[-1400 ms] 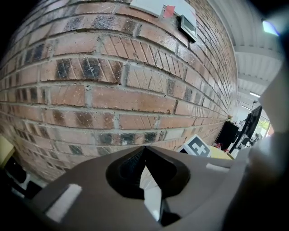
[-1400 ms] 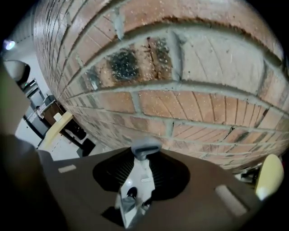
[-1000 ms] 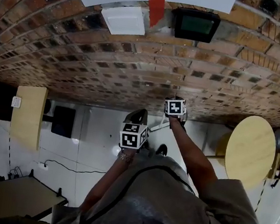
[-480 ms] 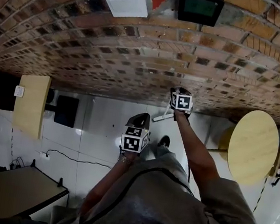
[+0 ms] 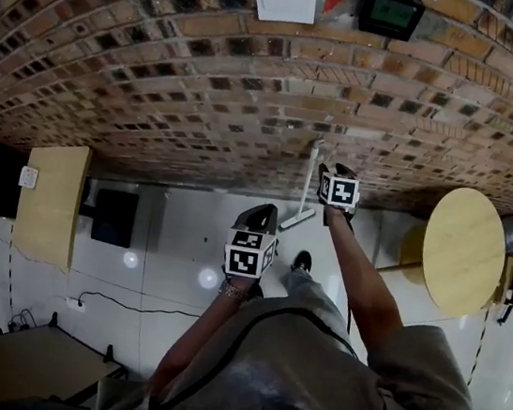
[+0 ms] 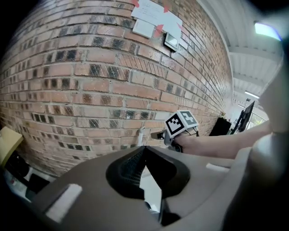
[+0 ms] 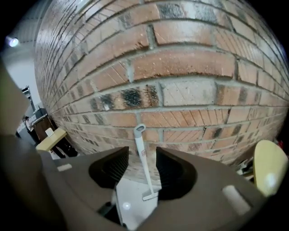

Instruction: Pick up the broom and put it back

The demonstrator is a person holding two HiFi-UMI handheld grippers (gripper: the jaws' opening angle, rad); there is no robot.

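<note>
Right gripper view: I am holding the right gripper [image 7: 142, 155] wide, its 2 jaws framing the white broom [image 7: 140, 140], which is leaning against the brick wall [image 7: 194, 63] at mid-frame and is not clamped. I am judging a straight, centered approach safest, since a sideways nudge could topple it. The left gripper [image 6: 144, 149] is pinched together, empty.

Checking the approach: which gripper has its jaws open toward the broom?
The right gripper, jaws apart and framing the broom; the left gripper has its jaws together.
</note>
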